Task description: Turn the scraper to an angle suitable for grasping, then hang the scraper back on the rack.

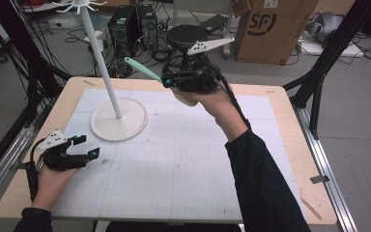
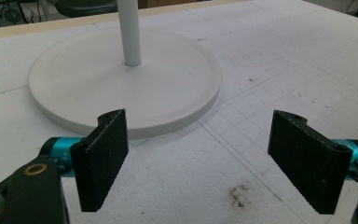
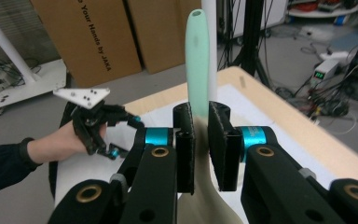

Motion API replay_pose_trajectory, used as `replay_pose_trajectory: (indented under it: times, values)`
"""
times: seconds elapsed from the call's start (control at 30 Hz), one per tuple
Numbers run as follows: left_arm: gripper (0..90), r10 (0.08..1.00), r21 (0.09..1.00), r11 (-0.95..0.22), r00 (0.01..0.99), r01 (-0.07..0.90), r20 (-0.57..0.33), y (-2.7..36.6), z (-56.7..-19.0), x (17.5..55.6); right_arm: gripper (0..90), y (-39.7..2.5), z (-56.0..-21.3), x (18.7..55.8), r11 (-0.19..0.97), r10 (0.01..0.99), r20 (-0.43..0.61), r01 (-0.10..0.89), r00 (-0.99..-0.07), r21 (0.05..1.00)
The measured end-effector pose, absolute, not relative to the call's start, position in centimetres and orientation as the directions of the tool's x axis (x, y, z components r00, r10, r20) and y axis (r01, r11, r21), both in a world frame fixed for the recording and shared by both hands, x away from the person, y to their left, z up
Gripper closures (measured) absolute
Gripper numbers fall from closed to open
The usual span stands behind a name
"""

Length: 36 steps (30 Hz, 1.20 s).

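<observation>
White mat (image 1: 183,159), mid-frame: our right gripper (image 1: 166,82) pinches the spatula (image 1: 142,69); left gripper (image 1: 89,146) gapes empty. Next, hook it on the rack (image 1: 101,58), probably.

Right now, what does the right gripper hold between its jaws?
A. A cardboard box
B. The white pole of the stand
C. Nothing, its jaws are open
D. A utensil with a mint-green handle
D: the right gripper is shut on the utensil, whose mint-green handle rises above the jaws.
</observation>
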<state>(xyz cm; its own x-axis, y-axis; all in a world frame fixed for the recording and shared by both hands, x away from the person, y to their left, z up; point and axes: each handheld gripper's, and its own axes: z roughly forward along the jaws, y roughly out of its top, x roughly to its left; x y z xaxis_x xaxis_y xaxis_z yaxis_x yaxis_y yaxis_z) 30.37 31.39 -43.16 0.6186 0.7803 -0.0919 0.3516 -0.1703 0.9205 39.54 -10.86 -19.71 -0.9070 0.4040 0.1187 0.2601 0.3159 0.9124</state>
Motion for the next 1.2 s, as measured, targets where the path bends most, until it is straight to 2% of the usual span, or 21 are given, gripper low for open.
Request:
replay_pose_trajectory:
  times: [0.3, 0.73, 1.2]
  values:
    - [20.8, 0.775, 0.918, -0.175, 0.625, 0.355, -0.094, 31.3, -43.1, 30.3, 81.7, -9.8, -15.4, 40.7, 0.299, 0.410, 0.078, 0.215, -0.909, 0.930]
    - [20.8, 0.769, 0.918, -0.171, 0.631, 0.357, -0.103, 31.2, -43.2, 30.3, 81.7, -7.3, -11.5, 41.4, 0.285, 0.389, 0.057, 0.179, -0.919, 0.942]
    - [20.8, 0.764, 0.917, -0.173, 0.637, 0.359, -0.105, 31.2, -43.3, 30.3, 81.7, -6.3, -11.4, 42.3, 0.276, 0.386, 0.070, 0.187, -0.920, 0.943]
